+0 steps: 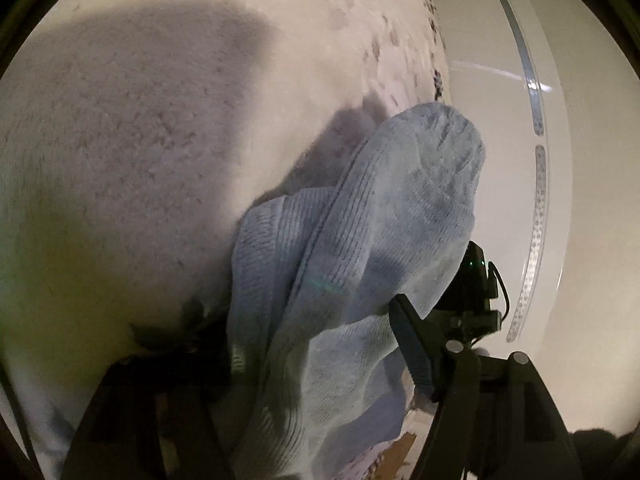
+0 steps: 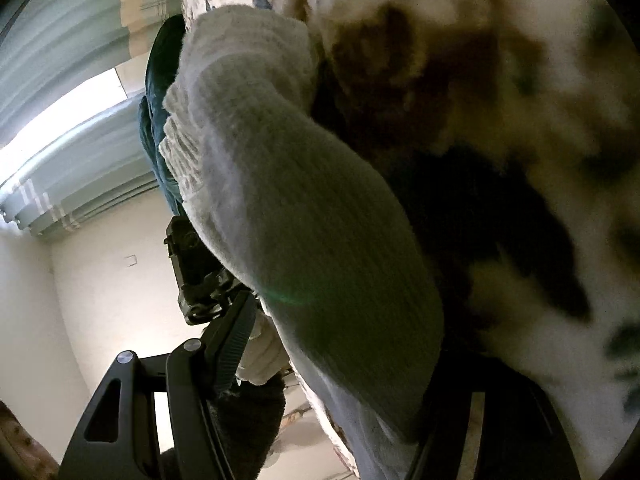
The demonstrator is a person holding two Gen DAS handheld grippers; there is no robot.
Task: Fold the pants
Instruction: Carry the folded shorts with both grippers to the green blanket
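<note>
- Far left of the left wrist view, the fuzzy cream blanket (image 1: 140,152) spreads wide, with a big soft shadow lying across it.
- Moving in, the light blue ribbed pants (image 1: 360,216) rise in a bunched heap, draped up off the blanket and hanging between the fingers of the left tool (image 1: 320,360).
- That left tool pinches the pants; its right-hand finger (image 1: 412,344) presses against the cloth, while the other finger is mostly buried under fabric.
- Just right of the heap sits the other tool's black body, a small green light on it, and beyond that the pale floor (image 1: 592,200).
- Over to the right wrist view: curtains (image 2: 60,80) and a bright window on the left.
- Centre, the pants (image 2: 312,240) fill the frame, draped over the right tool (image 2: 332,360), which grips them; its left finger (image 2: 232,344) lies against the cloth.
- Right, the blanket's brown-and-cream patterned part (image 2: 520,120) runs blurred behind the pants.
</note>
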